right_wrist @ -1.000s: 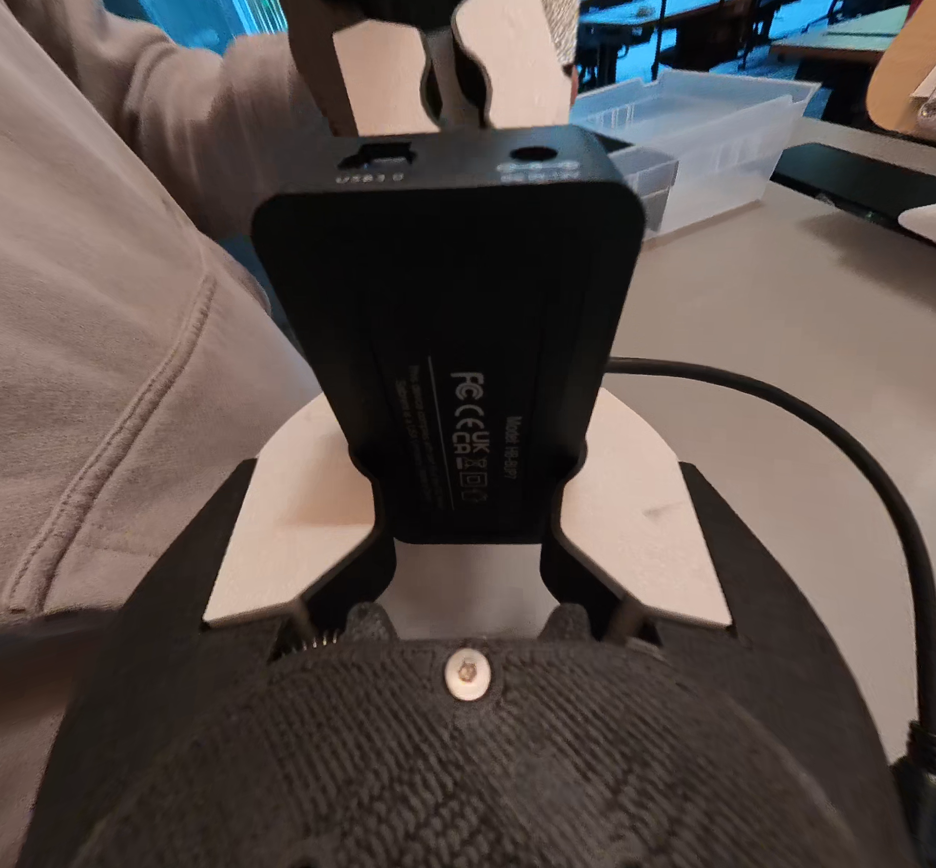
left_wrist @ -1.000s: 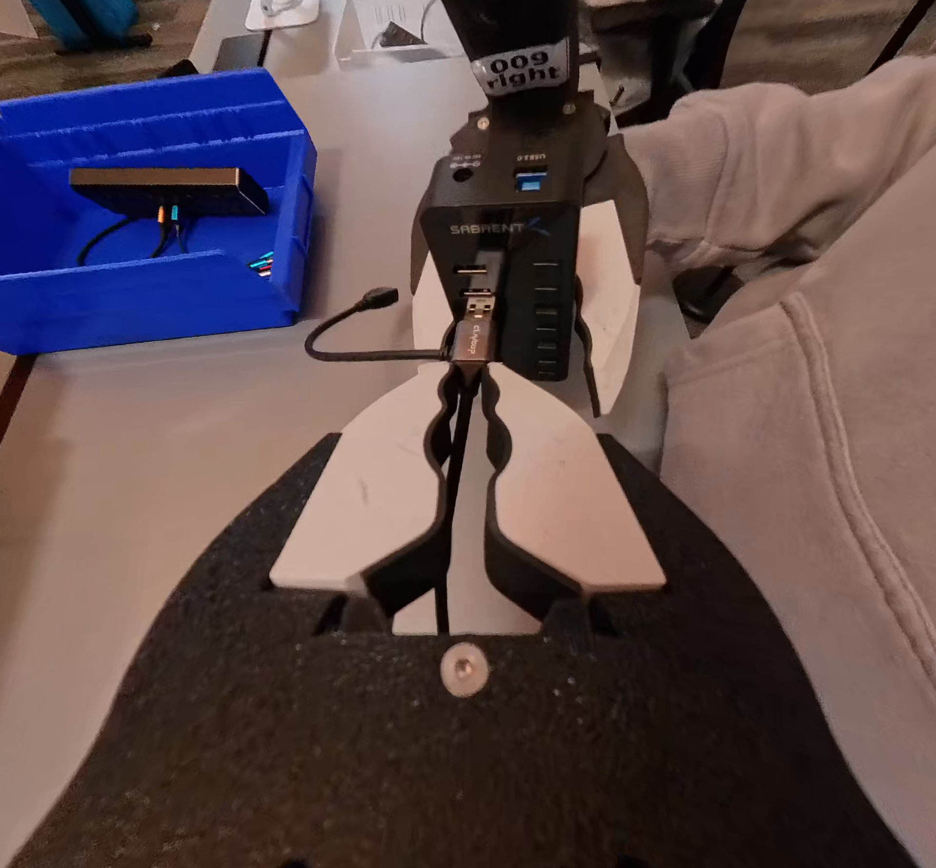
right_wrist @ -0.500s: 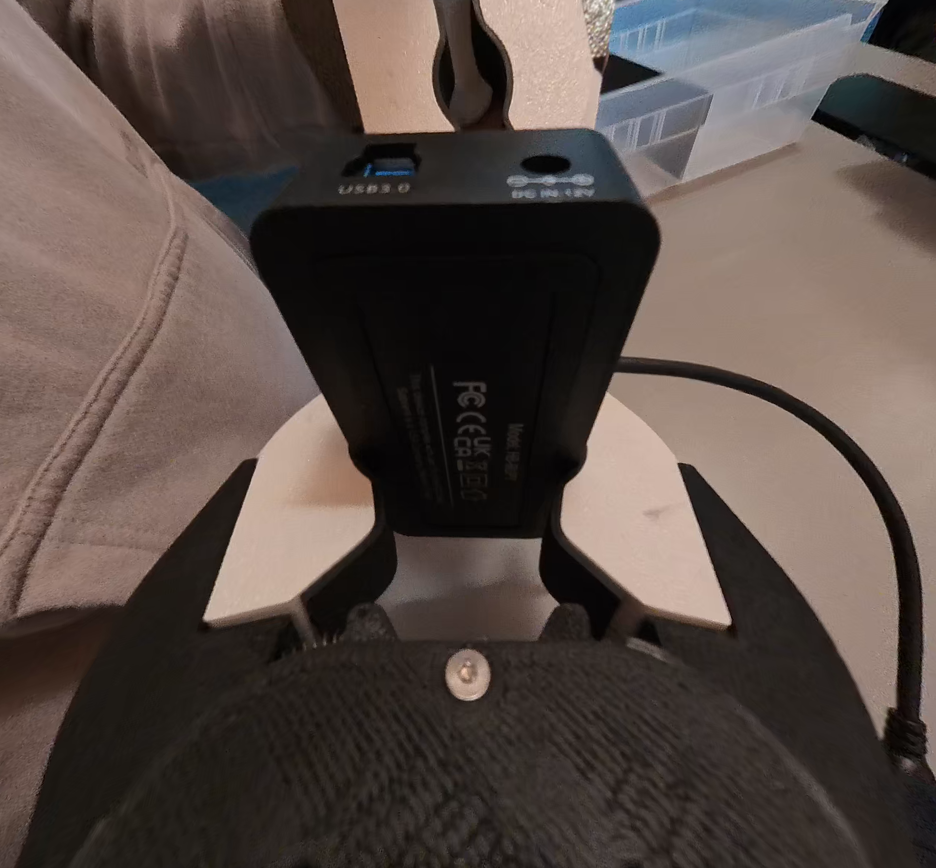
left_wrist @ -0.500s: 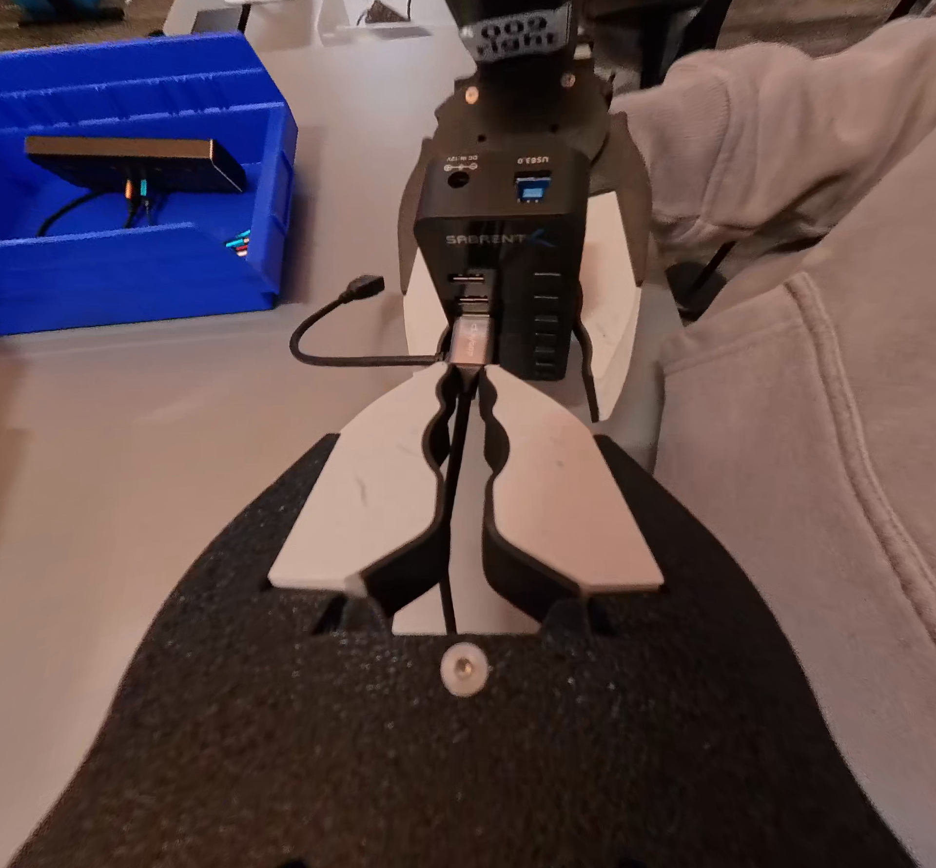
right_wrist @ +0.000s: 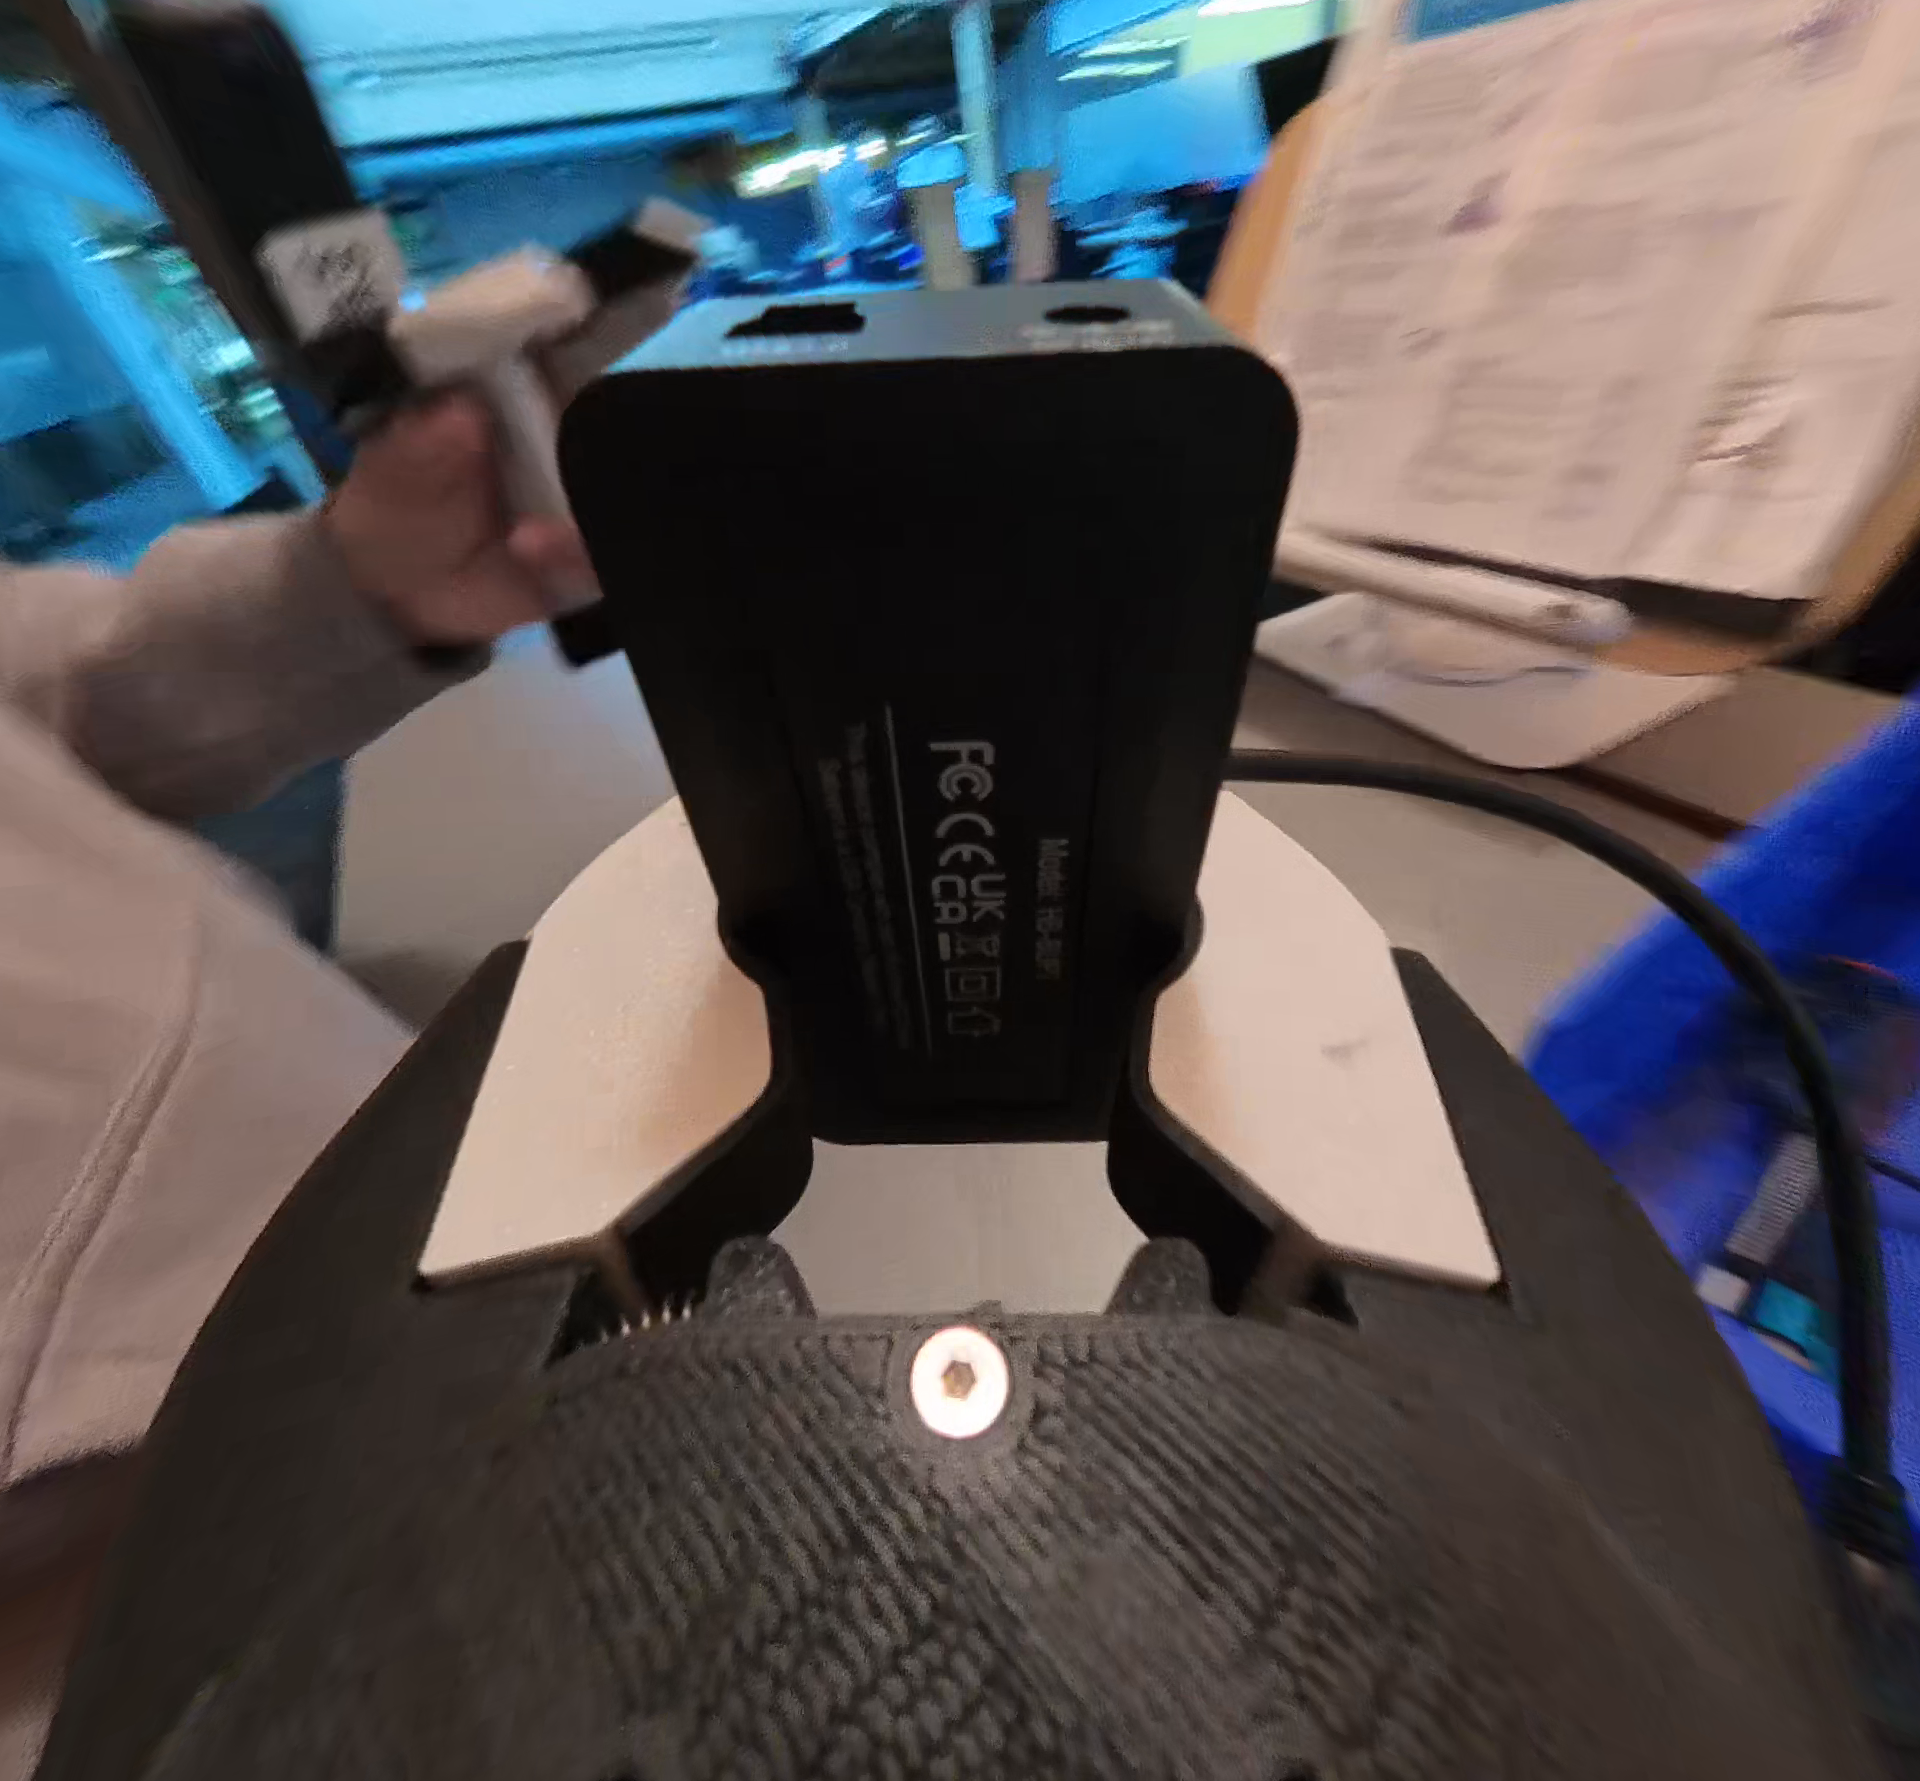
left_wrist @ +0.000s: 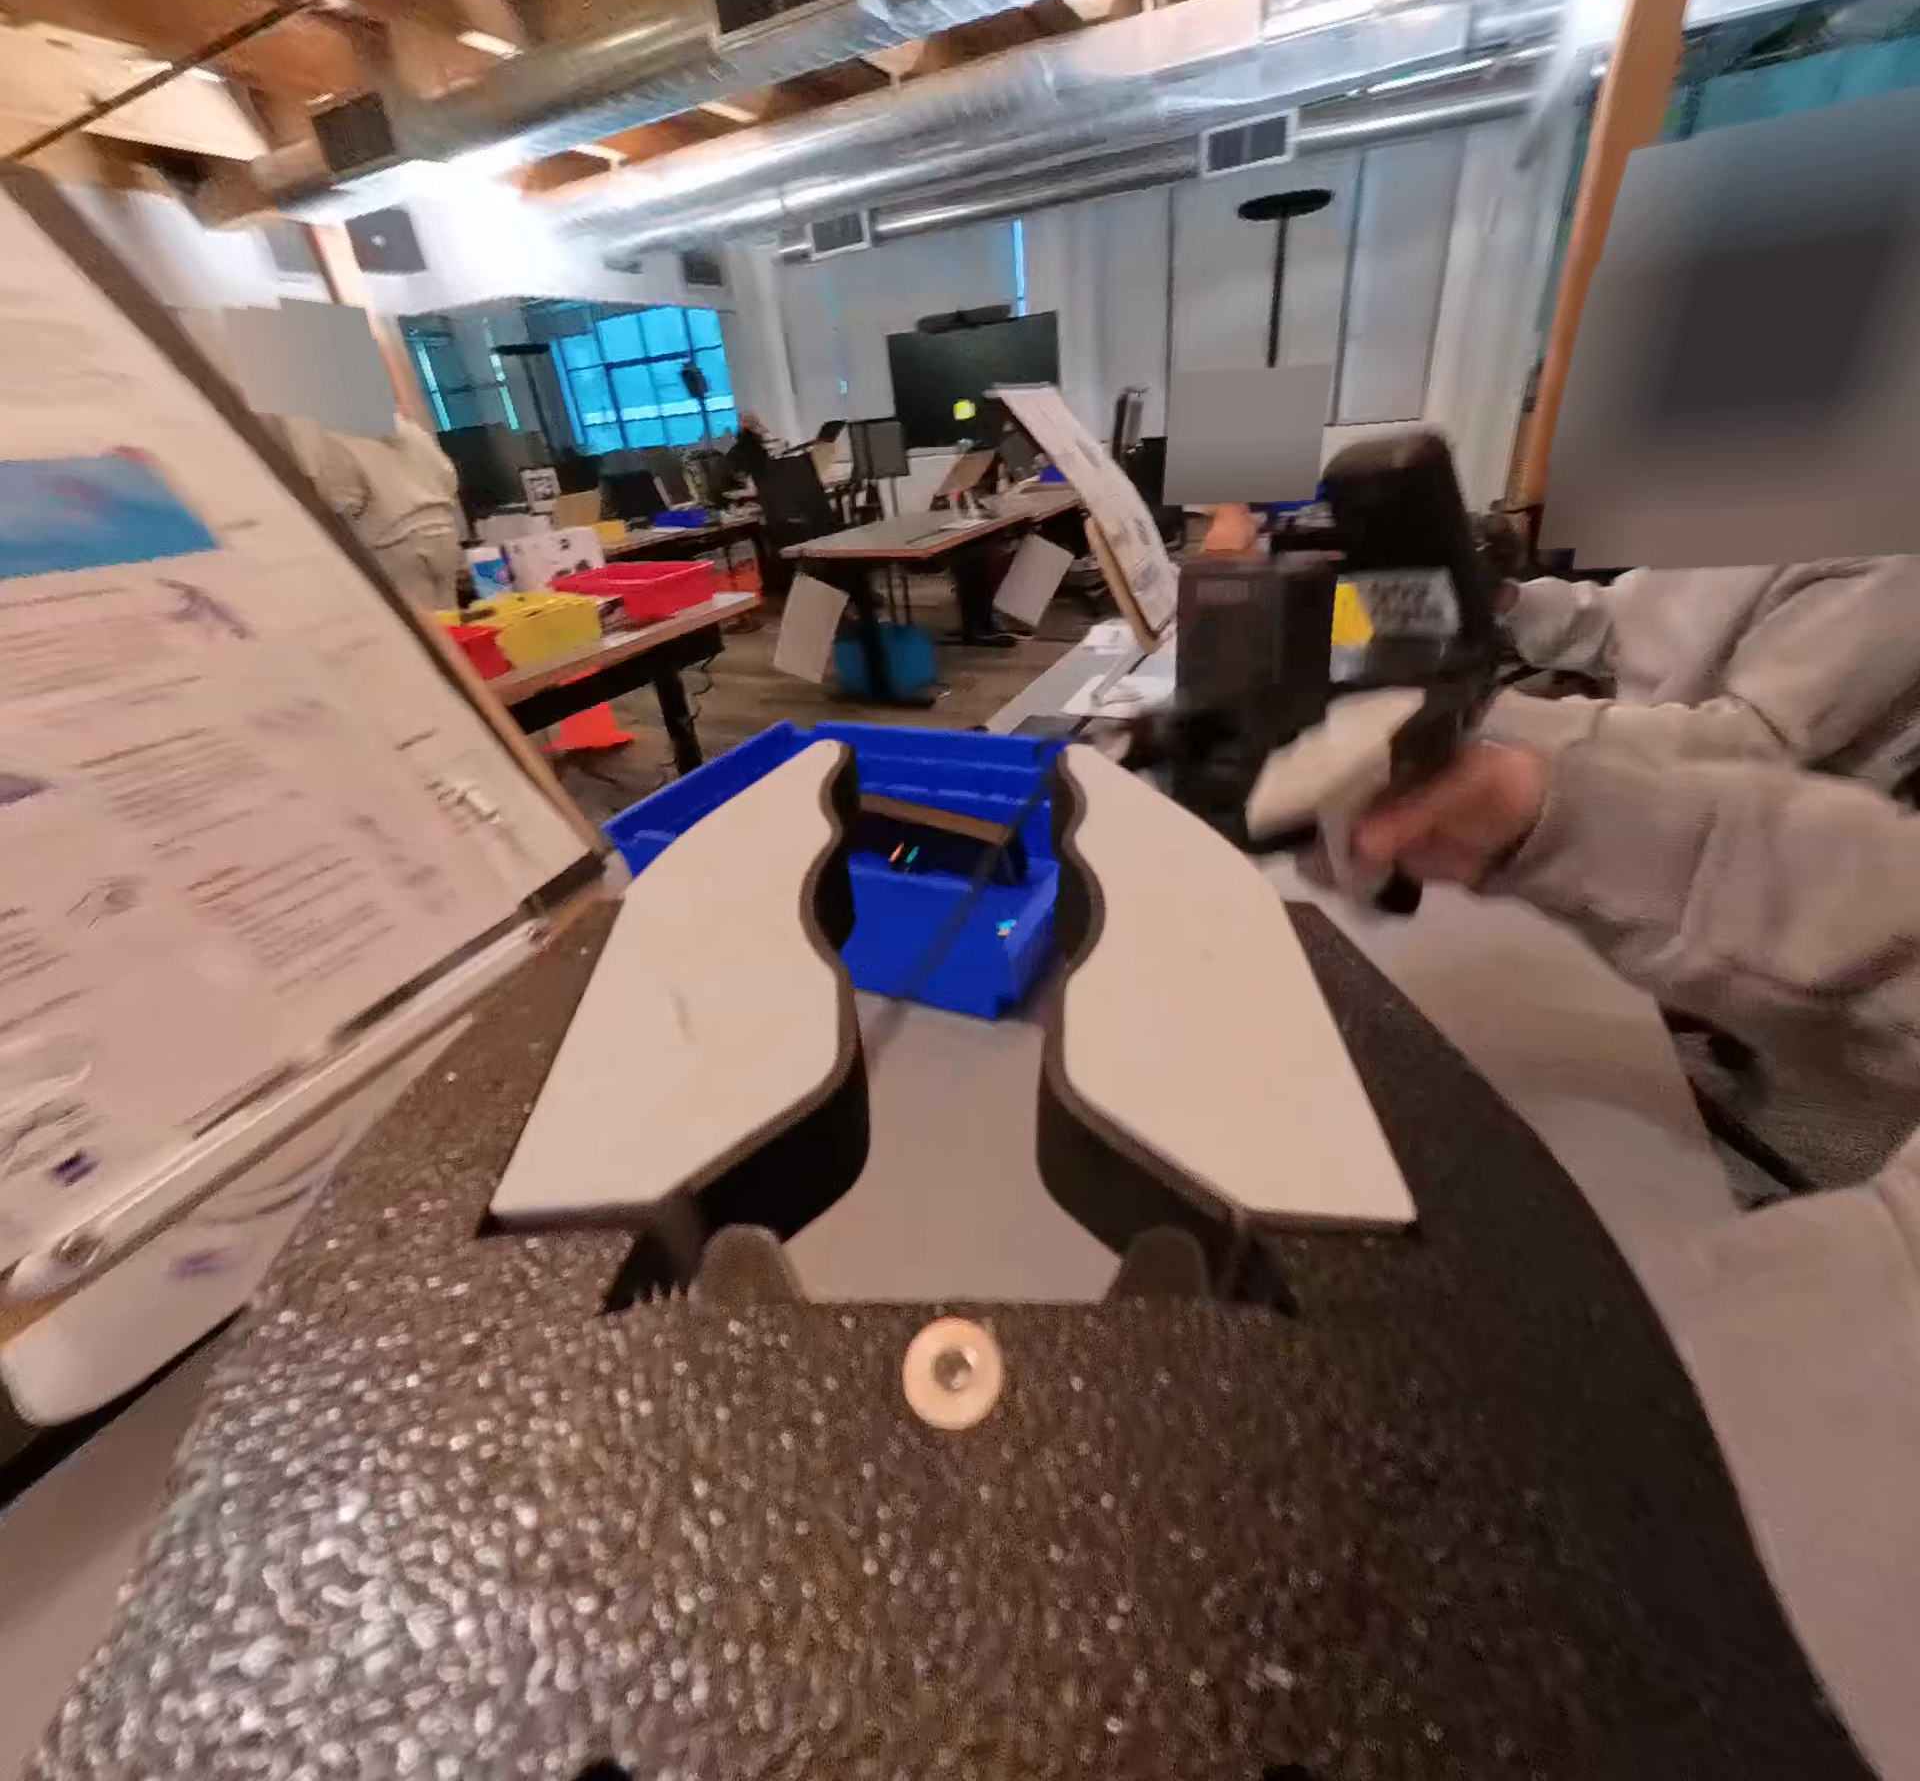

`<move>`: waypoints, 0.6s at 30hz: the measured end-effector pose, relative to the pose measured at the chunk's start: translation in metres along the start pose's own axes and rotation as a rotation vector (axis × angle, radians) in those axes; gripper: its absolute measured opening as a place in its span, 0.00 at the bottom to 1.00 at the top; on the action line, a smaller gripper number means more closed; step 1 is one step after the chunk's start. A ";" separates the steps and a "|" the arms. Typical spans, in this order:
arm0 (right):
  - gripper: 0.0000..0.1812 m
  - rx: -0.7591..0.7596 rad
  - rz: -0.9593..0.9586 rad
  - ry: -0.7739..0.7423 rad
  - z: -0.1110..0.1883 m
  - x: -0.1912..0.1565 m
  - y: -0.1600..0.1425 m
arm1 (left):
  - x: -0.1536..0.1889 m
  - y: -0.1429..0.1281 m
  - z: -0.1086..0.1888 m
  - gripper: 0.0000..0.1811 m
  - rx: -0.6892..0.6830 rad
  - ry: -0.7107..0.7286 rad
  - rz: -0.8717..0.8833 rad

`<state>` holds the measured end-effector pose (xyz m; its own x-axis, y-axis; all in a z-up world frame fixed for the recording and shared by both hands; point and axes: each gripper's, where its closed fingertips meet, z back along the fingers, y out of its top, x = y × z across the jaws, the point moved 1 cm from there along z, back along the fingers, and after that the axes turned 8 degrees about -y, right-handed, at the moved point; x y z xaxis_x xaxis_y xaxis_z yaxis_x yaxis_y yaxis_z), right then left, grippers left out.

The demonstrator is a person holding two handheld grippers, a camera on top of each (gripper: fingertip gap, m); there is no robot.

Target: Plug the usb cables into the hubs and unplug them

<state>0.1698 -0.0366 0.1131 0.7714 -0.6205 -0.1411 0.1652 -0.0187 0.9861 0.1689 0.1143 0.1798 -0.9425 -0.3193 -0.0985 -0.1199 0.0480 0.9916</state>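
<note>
My right gripper point(right_wrist: 966, 796) is shut on a black USB hub point(right_wrist: 935, 588) and holds it upright, back side to the camera. A black cable point(right_wrist: 1662, 900) arcs from behind the hub down to the right; where it joins the hub is hidden. My left gripper point(left_wrist: 951, 775) is open and holds nothing, pointing at the blue bin point(left_wrist: 935, 952). A thin dark line crosses its gap; I cannot tell what it is. In the left wrist view the hub point(left_wrist: 1247, 671) and the right gripper point(left_wrist: 1392, 588) are off to the right, blurred.
The blue bin holds a second dark hub point(left_wrist: 935, 817) with small coloured plugs. The bin also shows in the right wrist view point(right_wrist: 1714, 1004). A slanted poster board point(left_wrist: 208, 796) stands close on the left. A person's grey sleeve point(left_wrist: 1714, 848) reaches in from the right.
My left gripper has let go of the USB plug at the hub, opened, and swung away to face the blue bin. The right gripper still holds the hub.
</note>
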 end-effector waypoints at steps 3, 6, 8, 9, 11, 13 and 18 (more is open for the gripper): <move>0.40 0.058 -0.035 -0.272 0.019 0.060 0.035 | 0.007 -0.050 0.008 0.22 -0.183 -0.035 0.060; 0.40 0.073 -0.113 -0.527 0.032 0.114 0.055 | 0.032 -0.092 0.008 0.24 -0.303 -0.117 0.088; 0.40 0.083 -0.210 -0.650 0.035 0.145 0.058 | 0.049 -0.111 0.007 0.24 -0.350 -0.160 0.112; 0.40 0.096 -0.255 -0.692 0.035 0.160 0.057 | 0.056 -0.117 0.005 0.24 -0.358 -0.176 0.132; 0.40 0.109 -0.393 -0.688 0.026 0.184 0.048 | 0.067 -0.127 0.001 0.24 -0.354 -0.192 0.183; 0.40 0.158 -0.528 -0.647 0.012 0.202 0.040 | 0.076 -0.133 -0.001 0.24 -0.351 -0.208 0.230; 0.40 0.099 -0.767 -0.584 -0.028 0.230 -0.002 | 0.070 -0.152 0.011 0.25 -0.449 -0.169 0.209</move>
<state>0.3641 -0.1576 0.0766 0.0440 -0.7034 -0.7094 0.4237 -0.6299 0.6509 0.1183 0.0950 0.0213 -0.9737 -0.1876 0.1295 0.1863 -0.3277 0.9262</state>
